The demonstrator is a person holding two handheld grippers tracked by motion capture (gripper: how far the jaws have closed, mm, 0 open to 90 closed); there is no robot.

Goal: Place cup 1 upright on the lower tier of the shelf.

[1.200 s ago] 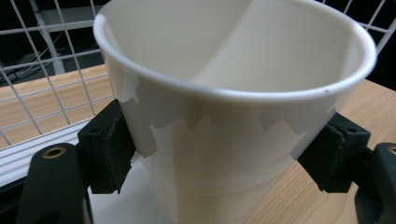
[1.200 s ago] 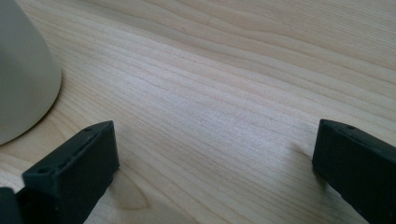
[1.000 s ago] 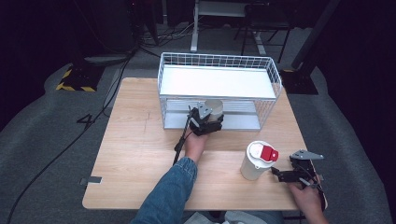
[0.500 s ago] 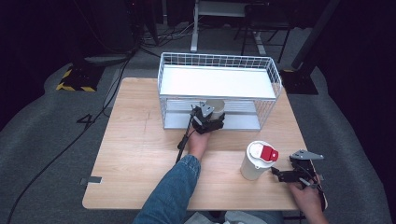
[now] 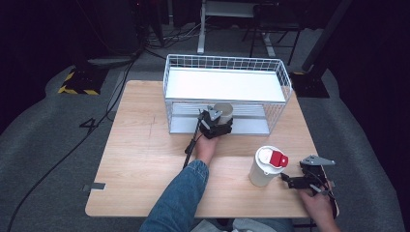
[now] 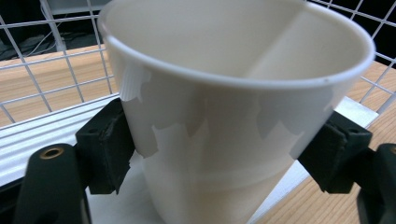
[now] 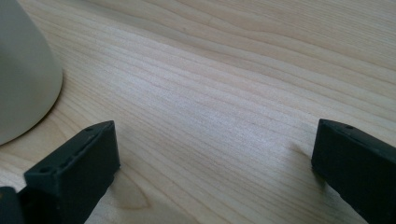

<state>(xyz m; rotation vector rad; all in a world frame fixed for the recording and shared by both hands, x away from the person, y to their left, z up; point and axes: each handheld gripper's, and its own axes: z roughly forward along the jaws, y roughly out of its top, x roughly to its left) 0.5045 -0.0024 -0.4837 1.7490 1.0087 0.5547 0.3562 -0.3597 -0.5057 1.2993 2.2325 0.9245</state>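
While the left gripper (image 5: 218, 121) clamps it: the plain white paper cup (image 6: 229, 116) sits upright at the white wire basket's (image 5: 280, 79) near side, likely for shelving.
Right gripper (image 5: 302, 180): jaws wide apart, low over the wooden table (image 7: 233, 93), idle.
Lidded white cup with red tab (image 5: 266, 165): near right, just left of that gripper.

Light wooden table (image 5: 145, 159): white wire basket (image 5: 169, 87) at far edge, lidded white cup (image 5: 265, 166) (red tab) near front right.
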